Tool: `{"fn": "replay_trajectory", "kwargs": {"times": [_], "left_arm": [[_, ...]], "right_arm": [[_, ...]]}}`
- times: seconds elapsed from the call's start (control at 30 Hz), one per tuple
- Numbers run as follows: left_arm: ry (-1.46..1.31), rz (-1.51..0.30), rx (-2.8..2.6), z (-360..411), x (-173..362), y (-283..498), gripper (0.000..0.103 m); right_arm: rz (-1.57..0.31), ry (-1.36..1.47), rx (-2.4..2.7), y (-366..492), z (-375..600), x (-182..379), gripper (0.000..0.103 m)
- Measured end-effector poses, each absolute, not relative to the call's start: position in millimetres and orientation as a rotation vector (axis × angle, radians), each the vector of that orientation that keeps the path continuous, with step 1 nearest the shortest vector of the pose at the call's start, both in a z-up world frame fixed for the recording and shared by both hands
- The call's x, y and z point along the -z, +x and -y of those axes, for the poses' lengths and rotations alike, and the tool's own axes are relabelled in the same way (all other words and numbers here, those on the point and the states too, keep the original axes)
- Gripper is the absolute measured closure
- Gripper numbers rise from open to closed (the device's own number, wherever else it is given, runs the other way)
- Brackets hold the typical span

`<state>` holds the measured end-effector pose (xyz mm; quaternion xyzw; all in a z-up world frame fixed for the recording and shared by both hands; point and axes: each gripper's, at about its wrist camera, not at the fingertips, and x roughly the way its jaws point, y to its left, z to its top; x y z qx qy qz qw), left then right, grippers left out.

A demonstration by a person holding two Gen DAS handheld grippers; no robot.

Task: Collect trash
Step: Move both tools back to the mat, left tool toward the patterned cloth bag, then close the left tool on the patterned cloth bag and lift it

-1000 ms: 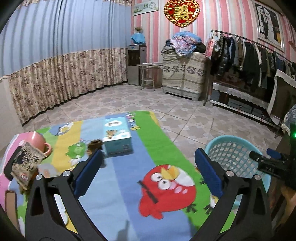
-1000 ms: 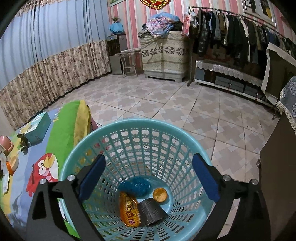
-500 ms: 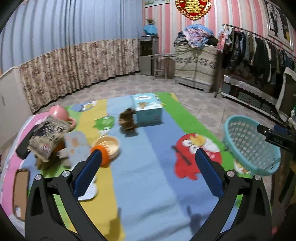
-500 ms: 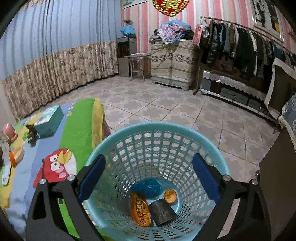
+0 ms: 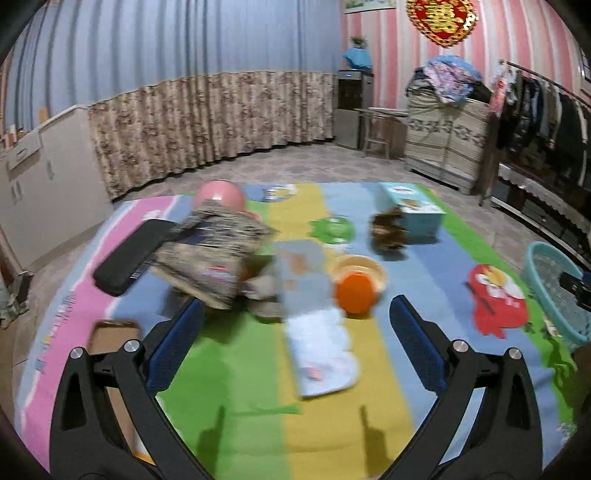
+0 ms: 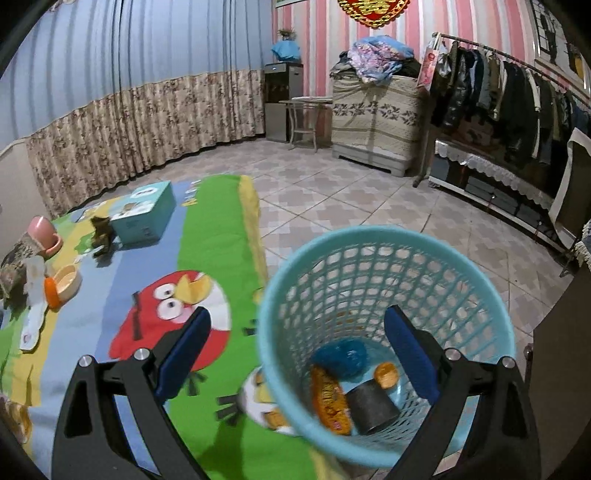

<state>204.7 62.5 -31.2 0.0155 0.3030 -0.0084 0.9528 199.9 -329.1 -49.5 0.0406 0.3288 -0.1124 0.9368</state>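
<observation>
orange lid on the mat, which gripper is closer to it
Left. The left gripper hangs open just short of the orange lid. The right gripper is open over the blue basket, well away from the lid.

Little can be read. A red and gold ornament (image 6: 373,11) on the striped far wall carries what looks like the Chinese double-happiness character. The orange wrapper (image 6: 328,400) in the basket (image 6: 280,291) bears printed characters, too blurred to make out. The teal box (image 6: 146,214), far on the mat (image 6: 207,236), has a label with small print, also unreadable.
</observation>
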Motion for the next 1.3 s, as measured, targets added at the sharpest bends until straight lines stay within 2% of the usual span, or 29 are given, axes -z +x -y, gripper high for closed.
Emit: {"fn": "replay_trajectory", "kwargs": {"times": [0.4, 0.63, 0.73, 0.8, 0.83, 0.9, 1.0, 1.1, 1.3], "left_arm": [[-0.005, -0.674, -0.026, -155, 39, 248, 0.006], [-0.033, -0.701, 0.032, -169, 45, 286, 0.007], [-0.049, -0.761, 0.084, -165, 58, 304, 0.021], [-0.040, -0.777, 0.097, -161, 63, 307, 0.041], [-0.038, -0.776, 0.102, -160, 63, 306, 0.045], [-0.036, -0.757, 0.103, -159, 60, 300, 0.061], [-0.040, -0.736, 0.109, -161, 56, 291, 0.079], [-0.050, -0.707, 0.111, -166, 48, 279, 0.090], [-0.066, -0.630, 0.078, -188, 29, 246, 0.097]], "right_arm": [[-0.700, 0.029, 0.112, 203, 252, 55, 0.010], [-0.756, -0.020, 0.076, 212, 216, 62, 0.010], [-0.785, -0.009, 0.049, 216, 209, 68, 0.010], [-0.799, -0.015, 0.038, 217, 203, 71, 0.010], [-0.803, -0.017, 0.032, 218, 200, 73, 0.010], [-0.811, -0.003, 0.013, 219, 194, 74, 0.010], [-0.819, 0.016, -0.016, 223, 179, 76, 0.010], [-0.817, 0.010, -0.051, 226, 156, 75, 0.010], [-0.822, -0.007, -0.129, 233, 105, 74, 0.010]]}}
